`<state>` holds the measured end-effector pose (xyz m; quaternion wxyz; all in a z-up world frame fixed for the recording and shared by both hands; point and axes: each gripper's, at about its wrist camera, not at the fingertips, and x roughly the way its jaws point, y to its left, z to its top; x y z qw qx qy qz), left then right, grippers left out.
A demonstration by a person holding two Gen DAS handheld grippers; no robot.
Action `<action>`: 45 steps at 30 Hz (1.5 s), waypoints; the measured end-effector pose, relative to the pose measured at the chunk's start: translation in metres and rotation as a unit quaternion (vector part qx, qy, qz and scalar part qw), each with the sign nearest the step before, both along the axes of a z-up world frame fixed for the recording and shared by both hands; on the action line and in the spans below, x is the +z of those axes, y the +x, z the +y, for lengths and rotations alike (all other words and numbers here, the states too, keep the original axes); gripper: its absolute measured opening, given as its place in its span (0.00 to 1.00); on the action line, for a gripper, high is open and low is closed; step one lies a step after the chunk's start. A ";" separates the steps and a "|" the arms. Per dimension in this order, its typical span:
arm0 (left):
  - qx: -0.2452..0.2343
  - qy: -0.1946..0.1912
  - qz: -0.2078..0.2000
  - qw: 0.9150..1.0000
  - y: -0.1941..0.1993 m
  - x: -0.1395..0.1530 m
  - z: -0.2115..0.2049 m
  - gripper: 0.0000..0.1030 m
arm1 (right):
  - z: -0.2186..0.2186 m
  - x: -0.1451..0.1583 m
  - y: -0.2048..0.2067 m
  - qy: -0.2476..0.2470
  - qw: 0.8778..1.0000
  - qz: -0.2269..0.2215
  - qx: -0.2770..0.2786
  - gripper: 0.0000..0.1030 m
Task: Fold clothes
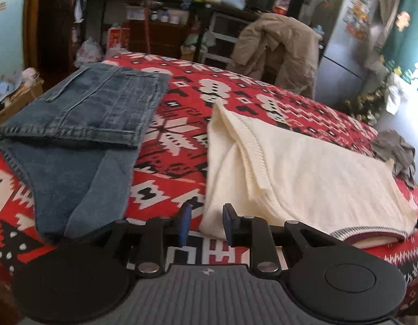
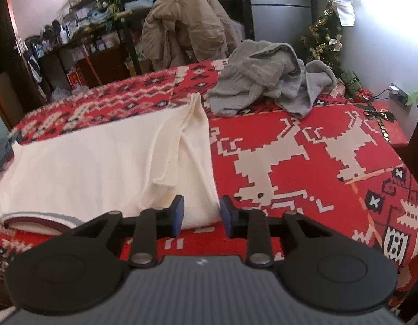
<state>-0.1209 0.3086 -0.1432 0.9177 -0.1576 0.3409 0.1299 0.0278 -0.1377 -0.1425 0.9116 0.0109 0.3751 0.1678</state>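
So both grippers were spread, pinching nothing | left gripper [image 1: 205,223] at near left corner of the cream sweater [image 1: 304,168], right gripper [image 2: 201,216] at its near right corner | sweater flat, sleeves tucked in | jeans [image 1: 81,124] folded left, grey garment [image 2: 263,81] crumpled far right | looked mid-fold: next probably pinch both near corners.

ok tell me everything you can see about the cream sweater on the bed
The cream sweater is a soft, fine-ribbed knit lying flat on the red patterned blanket, with both sleeves folded inward over the body. Its neckband, striped grey and maroon, faces the near edge. It sits between the folded jeans and a crumpled grey garment, touching neither as far as the views show. The open left hand-held gripper and right hand-held gripper hover at its near corners, not gripping it.
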 end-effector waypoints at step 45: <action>-0.055 -0.005 -0.026 0.998 0.125 0.012 -0.013 0.06 | 0.124 0.047 0.018 0.027 0.988 -0.058 0.143 0.18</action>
